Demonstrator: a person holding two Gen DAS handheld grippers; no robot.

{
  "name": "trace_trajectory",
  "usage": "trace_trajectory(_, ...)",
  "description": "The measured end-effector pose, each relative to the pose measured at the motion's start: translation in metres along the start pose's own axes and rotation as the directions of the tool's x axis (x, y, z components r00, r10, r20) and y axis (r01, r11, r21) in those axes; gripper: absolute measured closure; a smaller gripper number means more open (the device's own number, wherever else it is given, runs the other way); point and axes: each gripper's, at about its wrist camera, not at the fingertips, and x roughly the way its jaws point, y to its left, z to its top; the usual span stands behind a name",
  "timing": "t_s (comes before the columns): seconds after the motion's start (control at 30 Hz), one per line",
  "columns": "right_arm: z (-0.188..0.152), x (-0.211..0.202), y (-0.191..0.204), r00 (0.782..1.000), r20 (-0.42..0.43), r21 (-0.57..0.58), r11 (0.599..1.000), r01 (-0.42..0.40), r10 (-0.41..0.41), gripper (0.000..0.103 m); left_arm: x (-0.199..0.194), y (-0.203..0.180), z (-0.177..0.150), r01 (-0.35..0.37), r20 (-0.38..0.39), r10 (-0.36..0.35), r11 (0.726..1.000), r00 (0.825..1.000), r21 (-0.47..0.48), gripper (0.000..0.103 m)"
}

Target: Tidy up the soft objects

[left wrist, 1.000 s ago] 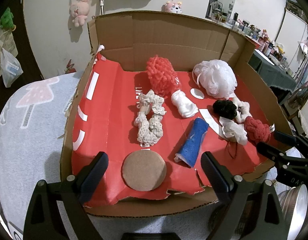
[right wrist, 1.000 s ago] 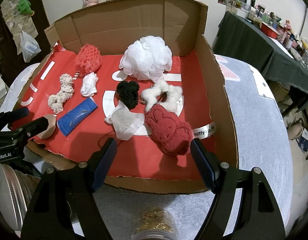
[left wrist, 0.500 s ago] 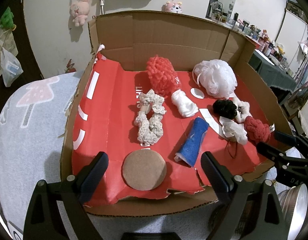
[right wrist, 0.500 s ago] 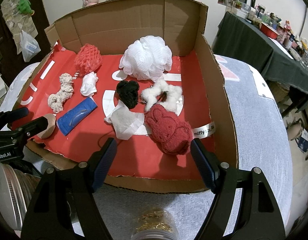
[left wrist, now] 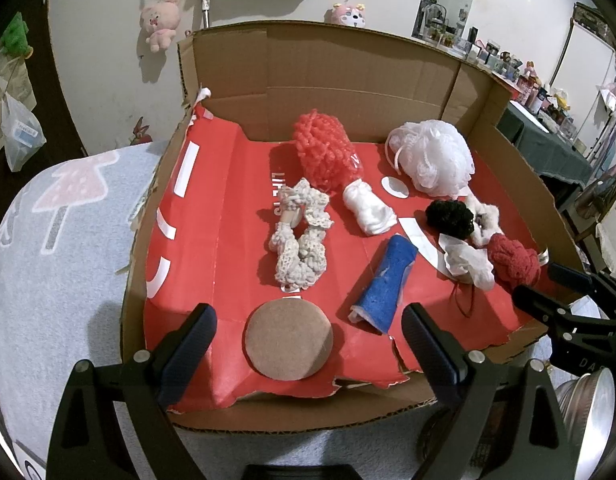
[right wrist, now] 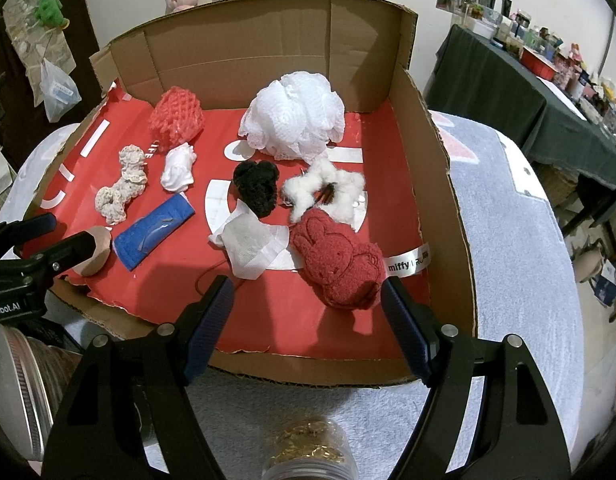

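Left gripper point(left wrist: 308, 354): I hold it spread wide, empty, framing the brown pad point(left wrist: 288, 339).
Right gripper point(right wrist: 306, 318): likewise apart, lined up on the red bunny point(right wrist: 339, 262).

Red bunny plush point(right wrist: 339, 262), black pom point(right wrist: 256, 187), white pouf point(right wrist: 294, 116); scattered apart

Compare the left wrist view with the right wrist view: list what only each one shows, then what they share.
Only the left wrist view shows the brown round pad whole; the other view has the left gripper's finger across it.

Only the right wrist view shows the rabbit face on the dark red plush, the "miffy" label and a jar of gold bits below the right gripper.

Both show the cardboard box, white mesh puff, coral puff, blue roll and black scrunchie. Both grippers, including the left gripper, are open and empty.
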Motion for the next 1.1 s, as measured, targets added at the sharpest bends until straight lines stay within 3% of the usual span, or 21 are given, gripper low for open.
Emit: trace_trajectory(1.1, -0.0008, -0.0004, 0.0022, 1.000, 0.001, -0.005, 1.000, 0.003, -0.003, 0.028, -0.0004, 0.0002, -0.0013, 0.000, 0.001, 0.000, 1.000, 1.000, 0.001, 0.007)
